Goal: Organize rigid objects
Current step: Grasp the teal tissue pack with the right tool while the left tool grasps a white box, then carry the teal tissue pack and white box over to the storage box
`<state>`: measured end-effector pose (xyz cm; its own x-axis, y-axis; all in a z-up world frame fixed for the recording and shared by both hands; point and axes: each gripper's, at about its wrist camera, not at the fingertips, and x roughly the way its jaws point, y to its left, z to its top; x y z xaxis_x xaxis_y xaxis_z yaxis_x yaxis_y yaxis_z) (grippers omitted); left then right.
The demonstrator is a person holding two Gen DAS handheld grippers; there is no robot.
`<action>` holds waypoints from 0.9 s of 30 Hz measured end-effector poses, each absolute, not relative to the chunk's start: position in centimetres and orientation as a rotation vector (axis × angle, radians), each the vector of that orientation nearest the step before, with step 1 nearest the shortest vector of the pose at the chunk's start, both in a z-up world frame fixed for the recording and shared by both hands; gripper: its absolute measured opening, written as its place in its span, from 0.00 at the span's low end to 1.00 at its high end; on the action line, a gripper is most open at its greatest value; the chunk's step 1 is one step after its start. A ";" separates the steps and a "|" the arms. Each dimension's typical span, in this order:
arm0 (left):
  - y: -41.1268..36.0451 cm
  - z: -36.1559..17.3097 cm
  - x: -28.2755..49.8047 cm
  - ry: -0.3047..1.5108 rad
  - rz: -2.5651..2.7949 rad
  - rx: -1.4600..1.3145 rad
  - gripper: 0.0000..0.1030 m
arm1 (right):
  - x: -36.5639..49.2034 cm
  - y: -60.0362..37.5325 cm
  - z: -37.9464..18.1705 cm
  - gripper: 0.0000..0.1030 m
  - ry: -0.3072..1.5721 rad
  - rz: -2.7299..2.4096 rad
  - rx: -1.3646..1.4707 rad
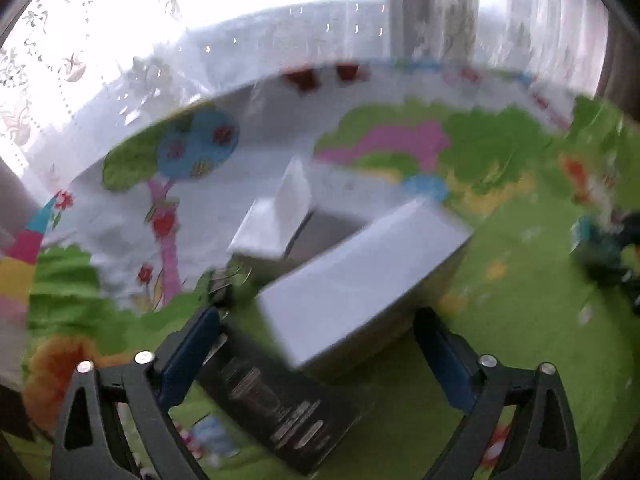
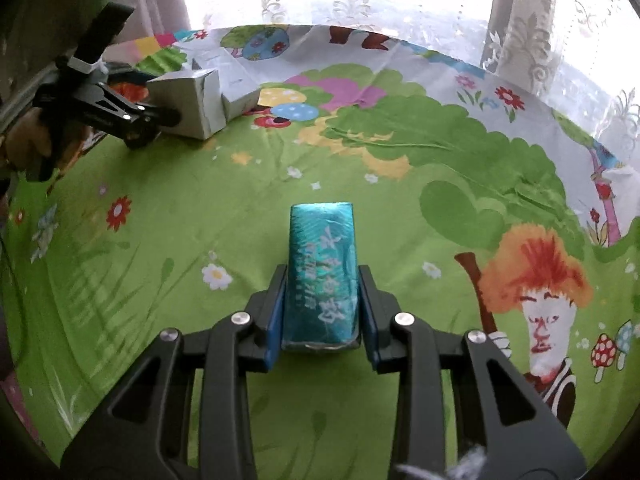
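Observation:
In the blurred left wrist view, a pale grey box [image 1: 360, 272] lies slantwise between the fingers of my left gripper [image 1: 316, 312], partly over a flat dark box [image 1: 280, 404]. A gap shows between the left pad [image 1: 192, 352] and the grey box, so the jaws stand open around it. The right wrist view shows that gripper [image 2: 160, 114] at the far left against the same grey box [image 2: 192, 100]. My right gripper [image 2: 323, 272] is shut on a teal foil-wrapped pack [image 2: 322, 264] with white lettering, which points away over the cloth.
A bright cartoon-print cloth [image 2: 200, 220] covers the table. Behind the grey box stands a second white box [image 1: 276, 216], also visible as a white box [image 2: 240, 102] in the right wrist view. Lace curtains [image 2: 540, 40] and a window run along the far edge.

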<state>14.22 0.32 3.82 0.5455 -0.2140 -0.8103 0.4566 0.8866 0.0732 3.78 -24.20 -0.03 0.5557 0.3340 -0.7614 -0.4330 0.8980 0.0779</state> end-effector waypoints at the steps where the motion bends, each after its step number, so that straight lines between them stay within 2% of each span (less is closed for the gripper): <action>1: -0.2 4.0 13.6 0.920 -0.450 0.250 0.53 | 3.7 -24.2 0.0 0.36 0.870 0.448 -0.128; 2: -1.0 4.3 12.7 0.923 -0.495 0.214 0.35 | 3.5 -24.1 0.0 0.36 0.868 0.444 -0.136; 3: -2.0 4.6 11.5 0.909 -0.515 0.207 0.33 | 3.5 -24.0 0.0 0.36 0.868 0.442 -0.138; 9: -5.9 4.8 4.4 0.914 -0.568 0.132 0.35 | 3.6 -24.3 0.0 0.36 0.871 0.442 -0.126; 10: -6.1 4.8 4.0 0.908 -0.542 0.139 0.37 | 3.6 -24.3 0.0 0.36 0.871 0.442 -0.125; 11: -6.3 4.8 3.9 0.906 -0.525 0.141 0.50 | 3.6 -24.3 0.0 0.36 0.872 0.442 -0.125; 12: -6.4 4.8 4.1 0.901 -0.514 0.146 0.69 | 3.6 -24.3 0.0 0.36 0.872 0.442 -0.124; 14: -7.2 4.7 4.4 0.869 -0.476 0.166 0.85 | 3.6 -24.3 0.0 0.36 0.872 0.442 -0.124; 17: -9.1 4.3 5.6 0.845 -0.438 0.248 0.85 | 3.6 -24.3 0.0 0.36 0.872 0.441 -0.128; 18: -9.8 3.9 6.0 0.844 -0.418 0.269 0.83 | 3.6 -24.3 0.0 0.36 0.872 0.441 -0.128; 19: -10.2 3.5 6.1 0.843 -0.428 0.261 0.76 | 3.6 -24.3 0.0 0.36 0.872 0.441 -0.128; 20: -10.4 3.1 6.3 0.855 -0.449 0.240 0.42 | 3.6 -24.3 0.1 0.36 0.872 0.440 -0.129; 21: -10.5 2.5 6.4 0.882 -0.430 0.235 0.33 | 3.6 -24.3 0.1 0.36 0.871 0.440 -0.130; 27: -8.6 2.6 1.8 0.892 -0.319 0.121 0.32 | 3.6 -24.3 0.1 0.36 0.872 0.440 -0.129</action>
<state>1.76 -8.58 2.64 0.5844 -0.2226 -0.7803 0.3225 0.9462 -0.0284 3.58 -24.33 0.07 0.5599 0.3204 -0.7641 -0.4244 0.9030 0.0676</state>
